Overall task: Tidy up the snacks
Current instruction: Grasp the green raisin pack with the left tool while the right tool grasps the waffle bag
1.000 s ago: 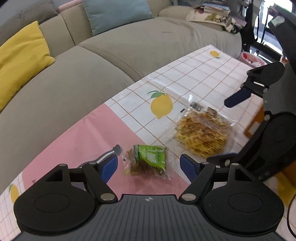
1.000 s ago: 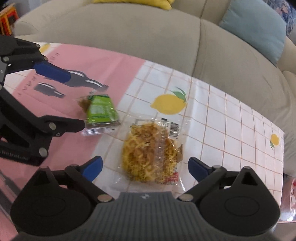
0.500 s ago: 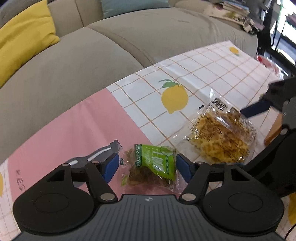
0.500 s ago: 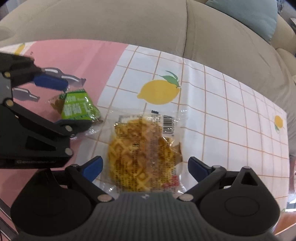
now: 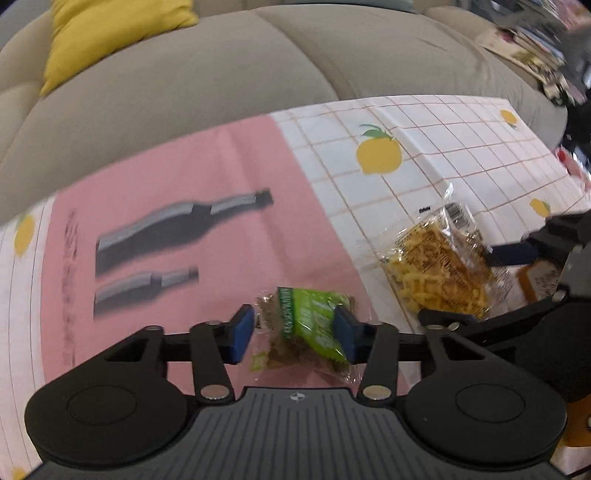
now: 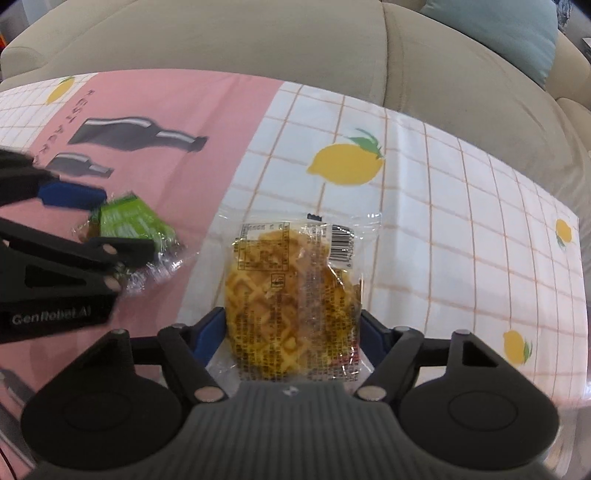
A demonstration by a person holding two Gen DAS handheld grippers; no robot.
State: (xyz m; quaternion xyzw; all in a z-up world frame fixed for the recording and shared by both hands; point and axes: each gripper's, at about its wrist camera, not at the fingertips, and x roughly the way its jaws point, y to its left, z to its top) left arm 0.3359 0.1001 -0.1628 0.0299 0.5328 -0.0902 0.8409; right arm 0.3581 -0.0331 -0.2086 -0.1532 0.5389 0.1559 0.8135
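Observation:
A small green snack packet (image 5: 308, 325) lies on the pink part of the tablecloth, between the blue pads of my left gripper (image 5: 295, 332), which is shut on it. It also shows in the right wrist view (image 6: 129, 225), partly hidden by the left gripper. A clear-wrapped waffle (image 6: 291, 295) lies on the checked part of the cloth, between the pads of my right gripper (image 6: 293, 332), which is shut on its sides. The waffle also shows in the left wrist view (image 5: 439, 269).
The table is covered by a pink and white lemon-print cloth (image 6: 424, 206) with printed bottles. A beige sofa (image 5: 221, 74) runs along its far edge, with a yellow cushion (image 5: 107, 26) and a teal cushion (image 6: 498, 33).
Both grippers have moved forward and closed. The left one has shut on the green packet and the right one on the waffle.

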